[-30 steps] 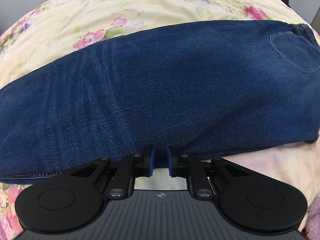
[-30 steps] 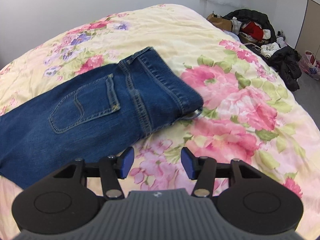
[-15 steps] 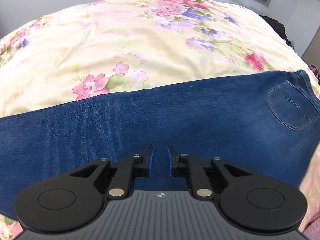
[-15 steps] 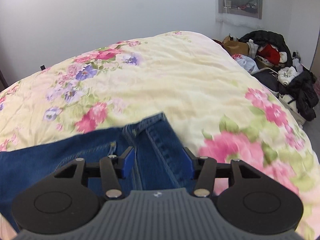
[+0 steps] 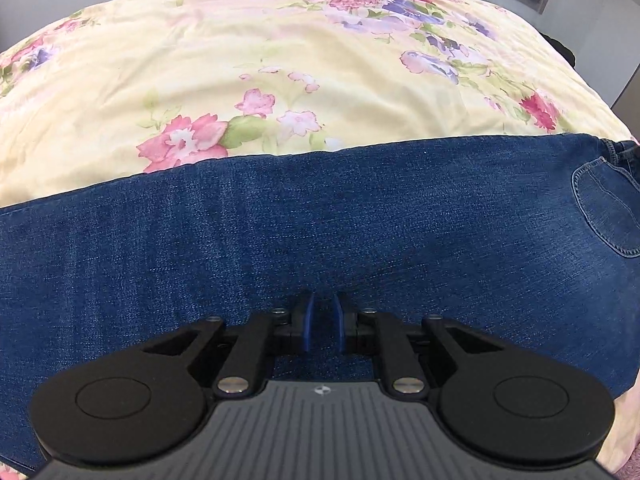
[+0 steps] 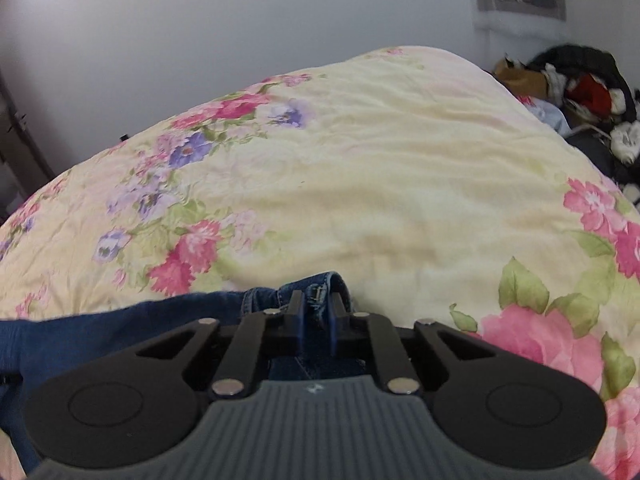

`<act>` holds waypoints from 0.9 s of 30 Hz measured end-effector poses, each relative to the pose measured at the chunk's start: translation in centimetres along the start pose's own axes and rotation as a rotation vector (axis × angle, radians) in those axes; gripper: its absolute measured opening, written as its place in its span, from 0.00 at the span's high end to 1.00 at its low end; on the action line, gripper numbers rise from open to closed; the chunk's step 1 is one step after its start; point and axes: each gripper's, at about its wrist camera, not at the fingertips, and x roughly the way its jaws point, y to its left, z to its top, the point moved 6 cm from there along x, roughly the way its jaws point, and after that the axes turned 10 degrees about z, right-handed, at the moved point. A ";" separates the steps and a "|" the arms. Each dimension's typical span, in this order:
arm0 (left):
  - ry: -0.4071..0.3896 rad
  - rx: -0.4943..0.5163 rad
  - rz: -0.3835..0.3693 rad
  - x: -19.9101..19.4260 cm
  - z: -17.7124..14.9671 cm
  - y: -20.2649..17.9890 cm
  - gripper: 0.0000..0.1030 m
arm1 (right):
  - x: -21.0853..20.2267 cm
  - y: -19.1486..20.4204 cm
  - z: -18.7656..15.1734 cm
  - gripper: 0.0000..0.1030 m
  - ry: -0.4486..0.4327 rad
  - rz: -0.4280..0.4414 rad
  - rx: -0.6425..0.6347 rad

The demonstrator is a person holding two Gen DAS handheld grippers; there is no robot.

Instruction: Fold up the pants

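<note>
Jeans (image 5: 280, 248): long axis left-right, waist right.
Left gripper (image 5: 322, 322): nearly together over mid-leg; grip unclear.
Right gripper (image 6: 316, 316): pinched on waistband (image 6: 320, 292), nearer fold end.

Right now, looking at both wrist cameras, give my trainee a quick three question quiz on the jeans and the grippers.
1. True or false: the jeans lie on a floral bedspread.
2. The right gripper is closed on which part of the jeans: A) hem, B) waistband, C) knee?
3. Fill in: the left gripper pinches the ____ of the jeans.

Key: 1 true; 2 B; 3 leg.
</note>
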 end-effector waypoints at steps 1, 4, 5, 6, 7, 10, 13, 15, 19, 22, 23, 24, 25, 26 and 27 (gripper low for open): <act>-0.001 -0.005 0.001 0.0 0.0 0.0 0.83 | -0.6 0.8 -0.6 0.95 0.003 0.006 -0.038; -0.002 -0.007 0.021 0.0 0.0 -0.2 0.83 | -2.3 4.0 -3.0 0.96 0.032 -0.004 -0.201; -0.002 0.000 0.031 0.0 0.1 -0.4 0.83 | -2.7 5.1 -3.9 0.96 0.045 0.003 -0.241; -0.001 0.006 0.041 0.0 0.1 -0.6 0.84 | -3.0 6.1 -4.8 0.96 0.058 0.014 -0.278; 0.000 0.011 0.048 0.0 0.1 -0.7 0.84 | -3.2 7.1 -5.7 0.96 0.069 0.018 -0.316; 0.002 0.021 0.063 -0.1 0.1 -1.0 0.85 | -3.7 8.5 -6.8 0.96 0.050 -0.003 -0.368; 0.008 0.008 0.063 -0.1 0.2 -0.9 0.84 | -4.7 8.4 -5.5 0.97 -0.024 -0.042 -0.359; 0.007 0.011 0.067 0.0 0.1 -1.0 0.84 | -5.5 8.5 -3.8 0.97 -0.080 -0.068 -0.372; 0.007 0.015 0.073 0.1 0.1 -1.1 0.84 | -4.8 7.5 1.1 0.97 -0.172 -0.166 -0.377; 0.004 0.008 0.064 0.2 0.1 -0.9 0.84 | -2.0 5.3 2.7 0.98 -0.143 -0.218 -0.334; 0.002 0.005 0.059 0.2 0.0 -0.9 0.84 | -0.9 4.5 2.7 0.98 -0.125 -0.232 -0.315; 0.001 0.002 0.054 0.3 0.0 -0.8 0.84 | 0.0 3.8 2.5 0.98 -0.114 -0.247 -0.304; 0.001 0.001 0.050 0.3 0.0 -0.8 0.84 | 1.1 3.0 2.2 0.98 -0.097 -0.268 -0.294; 0.001 0.000 0.047 0.3 0.0 -0.7 0.84 | 2.0 2.3 1.8 0.98 -0.083 -0.286 -0.285; 0.000 -0.002 0.044 0.3 0.0 -0.7 0.84 | 2.8 1.7 1.4 0.98 -0.068 -0.297 -0.276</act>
